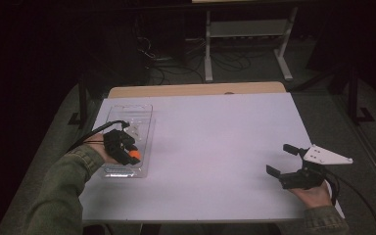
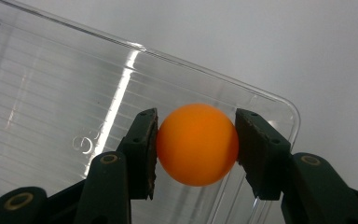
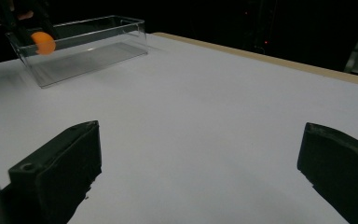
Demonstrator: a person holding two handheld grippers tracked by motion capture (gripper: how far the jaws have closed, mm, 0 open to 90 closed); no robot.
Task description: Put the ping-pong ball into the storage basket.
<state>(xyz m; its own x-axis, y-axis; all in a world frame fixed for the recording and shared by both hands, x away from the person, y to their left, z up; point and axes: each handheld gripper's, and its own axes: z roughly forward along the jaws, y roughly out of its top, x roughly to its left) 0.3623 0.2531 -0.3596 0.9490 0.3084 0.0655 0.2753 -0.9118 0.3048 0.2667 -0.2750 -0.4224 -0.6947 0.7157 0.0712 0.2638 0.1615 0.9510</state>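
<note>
The orange ball (image 2: 197, 144), at about 8 o'clock on the worktop (image 1: 210, 147) over the near end of the clear tray (image 1: 144, 147), looks light, smooth and easily dented, so the left claw (image 1: 129, 152) rightly pinches it across its widest part. Being round, it has no long axis and points nowhere. The right claw (image 1: 280, 159) rests released at 4 o'clock.

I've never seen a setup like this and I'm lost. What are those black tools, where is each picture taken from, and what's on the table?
A person holds a handheld two-fingered gripper in each hand. One picture looks down from above the table; the other two come from cameras riding on each gripper.

On the white table sits a clear plastic tray. The left gripper is closed on an orange ball above that tray, its fingers pressing both sides. The right gripper hovers open over bare table, holding nothing.
</note>
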